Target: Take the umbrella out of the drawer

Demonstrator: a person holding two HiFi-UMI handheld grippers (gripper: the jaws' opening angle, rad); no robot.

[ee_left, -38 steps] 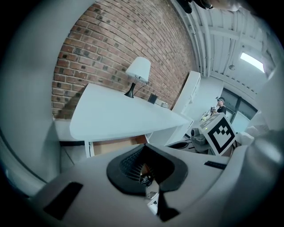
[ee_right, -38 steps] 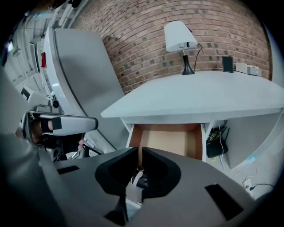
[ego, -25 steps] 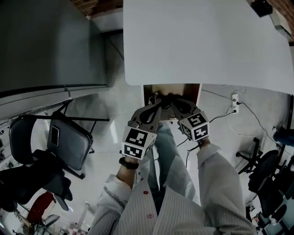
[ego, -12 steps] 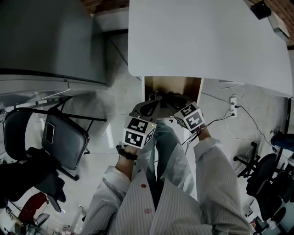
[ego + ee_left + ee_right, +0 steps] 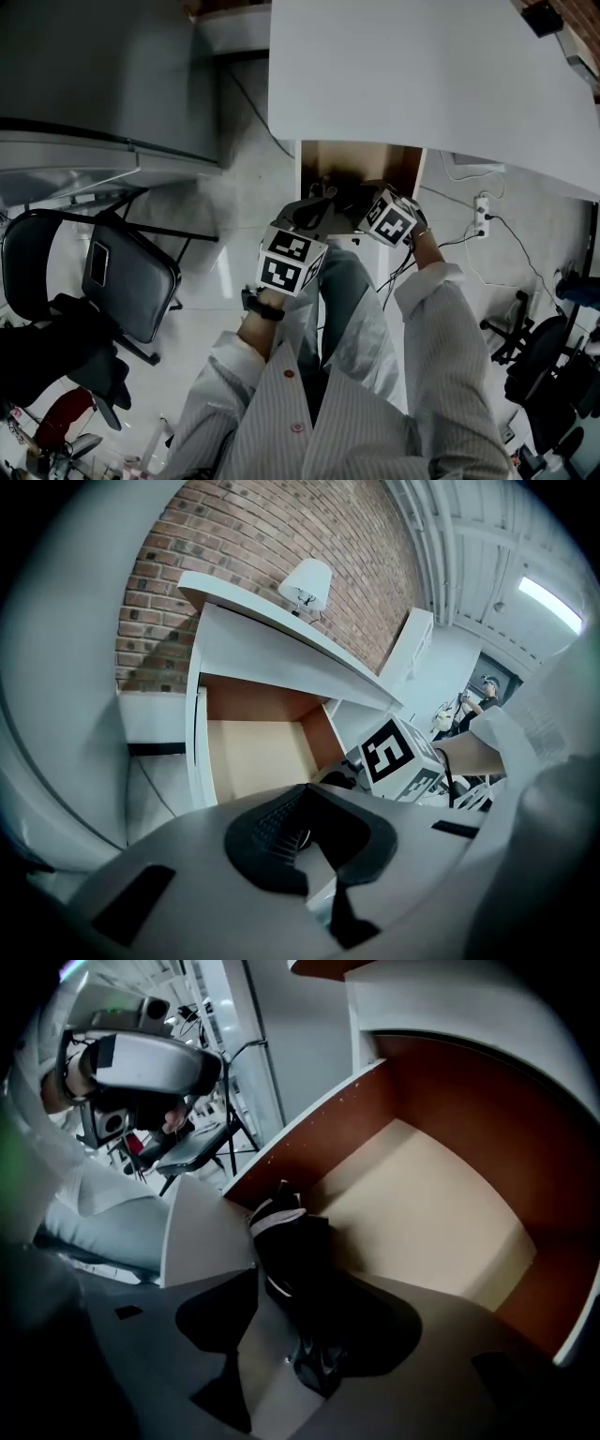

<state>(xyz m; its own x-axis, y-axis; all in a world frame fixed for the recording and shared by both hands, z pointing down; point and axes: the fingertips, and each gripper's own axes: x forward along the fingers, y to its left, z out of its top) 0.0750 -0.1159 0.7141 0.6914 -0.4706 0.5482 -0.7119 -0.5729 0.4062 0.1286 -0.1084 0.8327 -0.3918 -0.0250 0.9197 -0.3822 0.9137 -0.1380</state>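
The folded black umbrella lies in the near end of the open drawer, in the corner where a brown side wall meets the white front panel. A pale band crosses the top of it. The right gripper points steeply down over it. Its jaws have just been opening and stand wide, with the umbrella between them and the pads not pressing on it. The left gripper hangs just beside it at the drawer's front, jaws together on nothing. The rest of the drawer floor is bare. The white desk overhangs the drawer's far end. A folding chair stands well off to the left, and a power strip lies on the floor to the right.
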